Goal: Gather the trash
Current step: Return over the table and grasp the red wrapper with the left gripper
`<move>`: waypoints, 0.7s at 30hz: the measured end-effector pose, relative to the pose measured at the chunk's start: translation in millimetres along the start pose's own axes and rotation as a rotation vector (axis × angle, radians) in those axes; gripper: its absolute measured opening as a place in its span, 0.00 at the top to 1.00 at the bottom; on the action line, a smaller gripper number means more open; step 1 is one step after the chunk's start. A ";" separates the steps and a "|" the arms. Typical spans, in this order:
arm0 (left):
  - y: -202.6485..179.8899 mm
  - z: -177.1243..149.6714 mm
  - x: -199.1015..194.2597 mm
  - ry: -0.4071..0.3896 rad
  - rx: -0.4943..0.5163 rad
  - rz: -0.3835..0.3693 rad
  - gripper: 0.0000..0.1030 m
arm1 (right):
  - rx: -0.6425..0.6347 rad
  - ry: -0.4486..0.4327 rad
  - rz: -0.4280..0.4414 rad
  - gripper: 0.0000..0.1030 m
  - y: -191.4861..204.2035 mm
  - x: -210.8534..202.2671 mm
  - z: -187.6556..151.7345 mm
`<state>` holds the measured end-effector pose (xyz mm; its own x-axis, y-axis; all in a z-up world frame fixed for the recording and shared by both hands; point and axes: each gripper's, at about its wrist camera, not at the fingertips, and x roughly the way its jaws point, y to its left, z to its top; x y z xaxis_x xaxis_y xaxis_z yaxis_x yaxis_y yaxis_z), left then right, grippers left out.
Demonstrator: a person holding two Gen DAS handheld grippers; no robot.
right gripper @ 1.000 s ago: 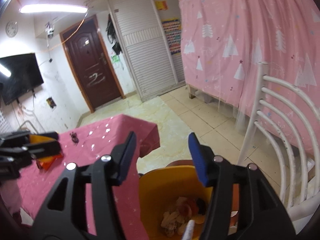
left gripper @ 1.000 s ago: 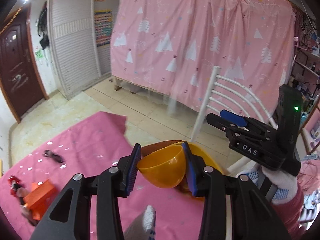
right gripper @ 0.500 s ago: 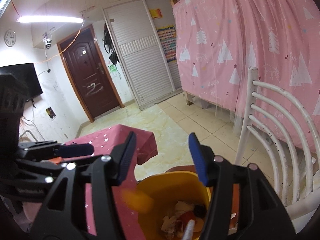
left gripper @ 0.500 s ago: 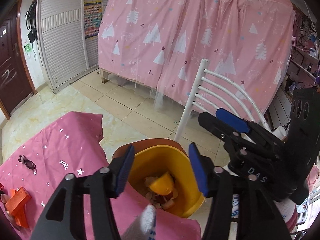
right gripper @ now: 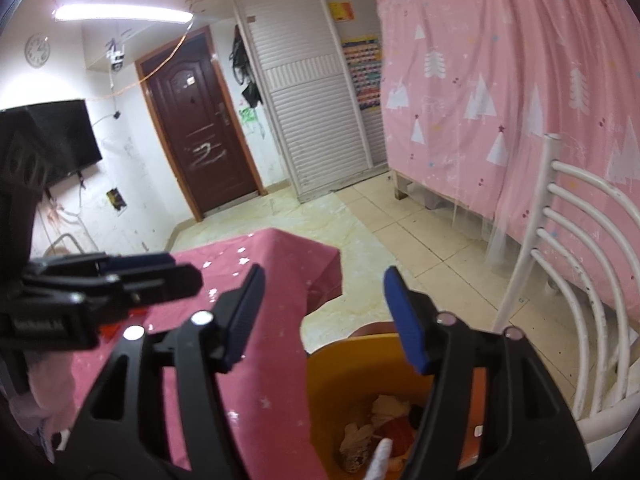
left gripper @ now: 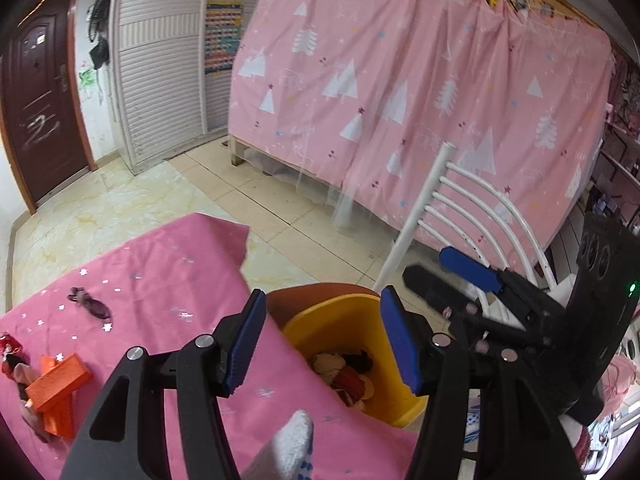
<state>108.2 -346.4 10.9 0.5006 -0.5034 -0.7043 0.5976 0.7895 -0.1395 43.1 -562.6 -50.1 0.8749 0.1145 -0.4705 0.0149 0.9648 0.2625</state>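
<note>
Left wrist view, bin: a yellow bin sits just ahead of and below the left gripper, beside the table edge, with mixed trash lying inside.
Left gripper: released; its blue pads stand apart with nothing between them. The jaws opened within the last second and have held steady since.
Right gripper: seen to the right of the left one, over the far side of the bin, pads apart and nothing held. Its jaws have just been opening.
Right wrist view, bin: the bin is below and slightly right of the right gripper.
Table: a pink cloth with small stars covers it, left of both grippers.
Left on the cloth: an orange block, a small red and dark item beside it, and a small dark item farther off.
Chair: a white chair stands behind the bin.
Background: a pink curtain with white trees.
</note>
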 end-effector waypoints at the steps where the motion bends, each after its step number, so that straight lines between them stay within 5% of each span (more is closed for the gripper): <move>1: 5.5 0.3 -4.2 -0.006 -0.008 0.004 0.50 | -0.006 0.004 0.007 0.39 5.4 1.9 0.9; 21: 142.0 -11.3 -85.8 -0.117 -0.124 0.182 0.48 | -0.205 0.112 0.173 0.39 155.4 62.6 2.4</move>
<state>143.0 -187.2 43.6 0.6663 -0.3805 -0.6413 0.4129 0.9044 -0.1076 101.4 -406.1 -36.7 0.7966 0.2962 -0.5270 -0.2382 0.9550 0.1767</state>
